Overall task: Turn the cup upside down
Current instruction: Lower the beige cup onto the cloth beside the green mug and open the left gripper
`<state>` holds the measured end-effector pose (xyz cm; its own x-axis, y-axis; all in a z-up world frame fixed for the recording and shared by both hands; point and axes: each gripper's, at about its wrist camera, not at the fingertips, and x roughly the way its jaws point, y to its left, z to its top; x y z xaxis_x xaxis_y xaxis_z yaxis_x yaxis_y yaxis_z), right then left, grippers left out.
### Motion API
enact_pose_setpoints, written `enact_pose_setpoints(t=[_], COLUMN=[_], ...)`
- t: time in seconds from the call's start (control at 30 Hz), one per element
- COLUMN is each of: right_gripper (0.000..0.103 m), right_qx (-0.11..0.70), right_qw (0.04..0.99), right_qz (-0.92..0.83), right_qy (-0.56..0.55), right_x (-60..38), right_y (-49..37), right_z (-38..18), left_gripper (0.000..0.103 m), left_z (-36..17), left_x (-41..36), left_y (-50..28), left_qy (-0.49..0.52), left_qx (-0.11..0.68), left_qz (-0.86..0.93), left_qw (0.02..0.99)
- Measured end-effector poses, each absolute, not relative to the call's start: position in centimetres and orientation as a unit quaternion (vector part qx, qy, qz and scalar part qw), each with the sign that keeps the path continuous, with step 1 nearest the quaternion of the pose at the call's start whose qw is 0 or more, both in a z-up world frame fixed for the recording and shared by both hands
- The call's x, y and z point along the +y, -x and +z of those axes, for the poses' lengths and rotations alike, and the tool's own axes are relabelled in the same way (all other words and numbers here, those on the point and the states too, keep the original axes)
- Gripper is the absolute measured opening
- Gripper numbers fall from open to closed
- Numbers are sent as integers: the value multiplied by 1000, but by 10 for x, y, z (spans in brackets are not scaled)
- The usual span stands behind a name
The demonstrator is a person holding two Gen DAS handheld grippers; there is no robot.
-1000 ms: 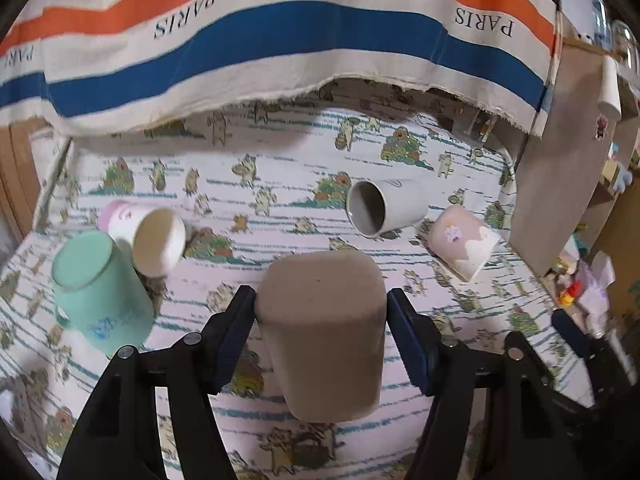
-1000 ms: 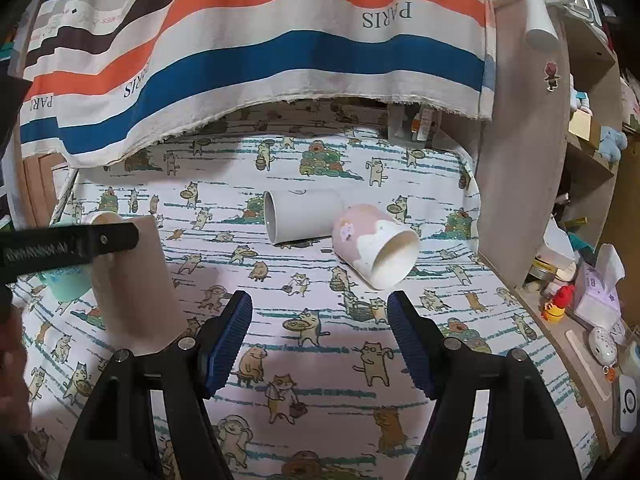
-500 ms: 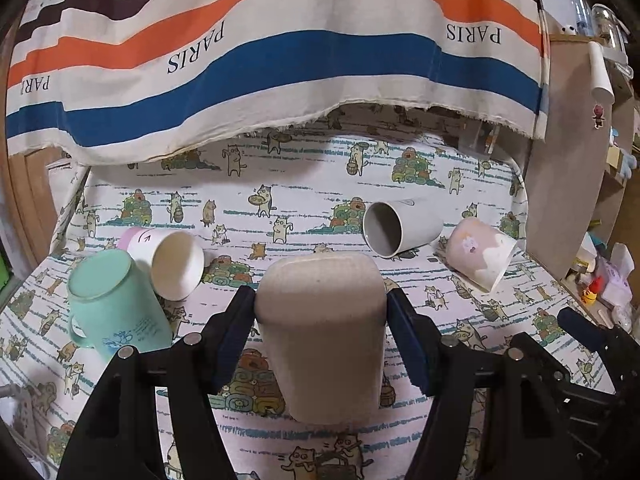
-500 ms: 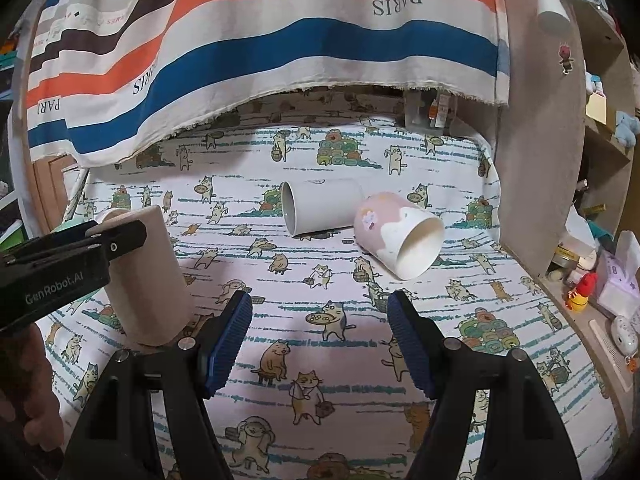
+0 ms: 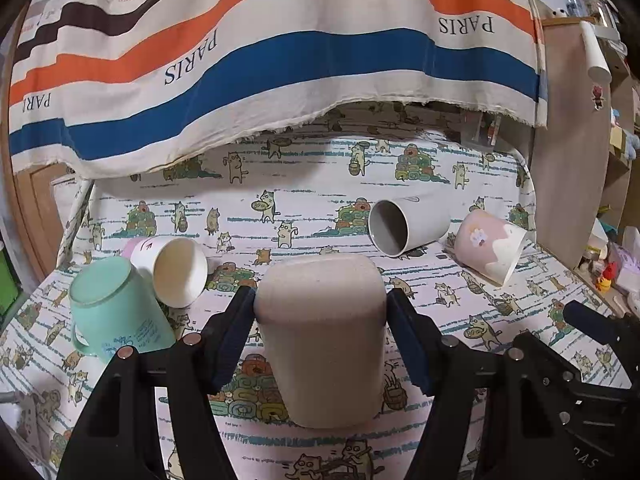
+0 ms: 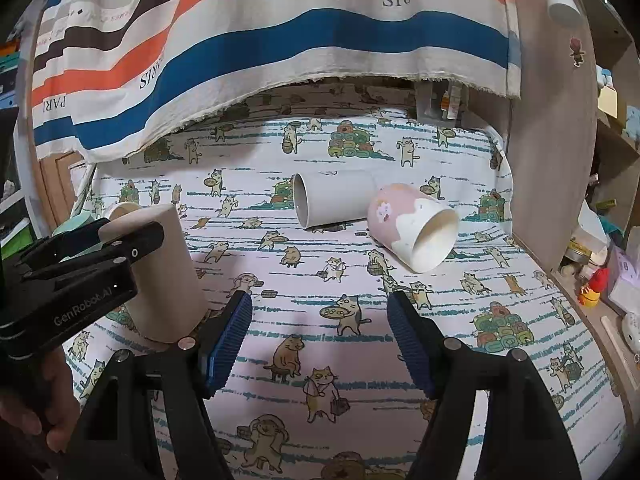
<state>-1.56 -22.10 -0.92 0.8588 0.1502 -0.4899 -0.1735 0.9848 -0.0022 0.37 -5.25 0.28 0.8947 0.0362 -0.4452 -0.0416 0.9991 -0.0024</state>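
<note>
Cup (image 5: pixel 324 344) stands inverted, axis near vertical, pinched between the left gripper (image 5: pixel 320 336) fingers. Right gripper (image 6: pixel 320 336) hangs spread and empty, beside it.

A cup (image 5: pixel 320 336) stands base-up on the cloth (image 5: pixel 320 200) between the left gripper (image 5: pixel 320 312) pads; two cups lie to its left, two behind right.

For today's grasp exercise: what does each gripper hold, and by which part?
Left gripper: beige cup, inverted, clamped across its sides near the base. Right gripper: nothing.
</note>
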Motion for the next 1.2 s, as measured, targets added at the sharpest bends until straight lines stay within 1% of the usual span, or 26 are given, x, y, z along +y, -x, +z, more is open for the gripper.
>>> enact_pose_setpoints(t=[0.07,0.13,0.2,0.3,0.57,0.73,0.77,0.83,0.93,0.97,1.0,1.1,1.2], right_gripper=[72,72,72,72,74,76,78,86,89,95,103,102,102], right_qx=[255,255,254,252,247,228,220,200,160,148,139,113,109], right_qw=[963,963,963,963,965,969,970,974,980,981,982,985,986], right_qz=[87,87,88,89,91,96,101,105,117,121,123,123,123], right_qy=[22,22,23,22,23,20,19,22,32,35,36,37,40], right_x=[-220,-220,-220,-221,-222,-223,-222,-218,-210,-206,-204,-199,-195], right_y=[16,16,16,17,19,25,28,36,51,55,58,65,66], right_z=[-9,-9,-8,-7,-4,1,2,6,12,14,16,17,14], left_gripper=[67,82,86,95,97,101,102,103,103,103,103,103,103], left_z=[3,4,6,10,20,28,30,34,37,37,36,31,24], left_x=[-53,-53,-52,-52,-28,-1,4,12,20,22,24,32,37], left_y=[-3,-1,3,9,32,54,58,66,76,79,81,81,82], left_qy=[2,5,7,3,22,40,42,38,22,17,14,20,20], left_qx=[227,224,214,200,158,126,118,101,68,59,55,58,59], left_qz=[18,15,8,9,6,18,19,20,19,23,23,17,10], left_qw=[974,975,977,980,987,991,992,994,997,998,998,998,998])
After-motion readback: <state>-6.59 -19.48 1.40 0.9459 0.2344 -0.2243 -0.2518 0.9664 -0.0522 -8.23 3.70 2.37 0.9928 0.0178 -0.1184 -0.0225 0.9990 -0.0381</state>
